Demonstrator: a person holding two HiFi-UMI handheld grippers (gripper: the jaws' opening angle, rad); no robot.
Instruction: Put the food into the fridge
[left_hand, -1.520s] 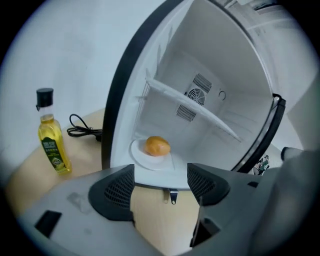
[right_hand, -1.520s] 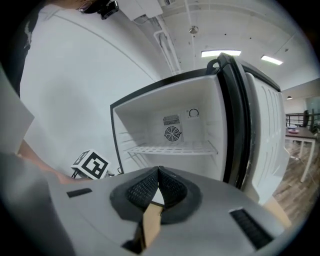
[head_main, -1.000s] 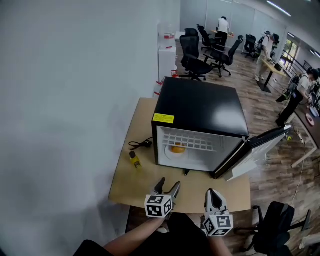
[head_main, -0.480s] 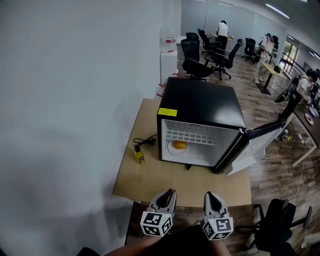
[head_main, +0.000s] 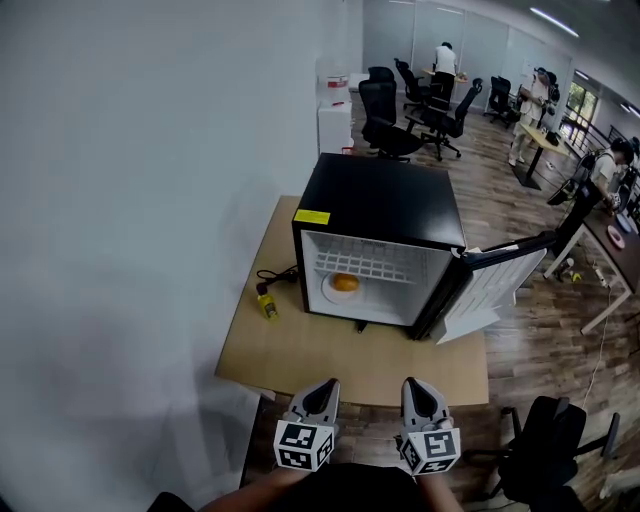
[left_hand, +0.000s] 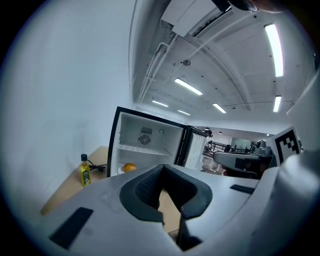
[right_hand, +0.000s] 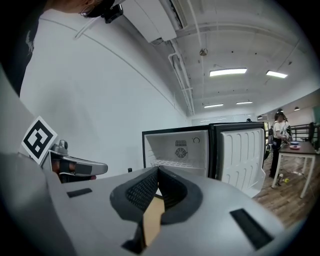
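Observation:
A black mini fridge (head_main: 385, 200) stands on the wooden table (head_main: 330, 350) with its door (head_main: 495, 285) swung open to the right. Inside, an orange (head_main: 345, 282) rests on a white plate (head_main: 328, 291) under the wire shelf; the left gripper view shows the orange (left_hand: 129, 167) too. My left gripper (head_main: 329, 385) (left_hand: 162, 168) hovers off the table's near edge. Its jaws have just been closing and are shut with nothing between them. Beside it my right gripper (head_main: 411, 385) (right_hand: 158, 170) is shut and empty. Both point at the fridge from a distance.
A small yellow bottle (head_main: 266, 303) (left_hand: 85, 171) and a black power cord (head_main: 272, 277) lie left of the fridge. A white wall bounds the left side. A black chair (head_main: 545, 455) stands at the lower right; office chairs, desks and people fill the far room.
The left gripper's jaws went from open to shut. Both grippers drew back from the table's near edge toward the person, and the fridge now looks farther away.

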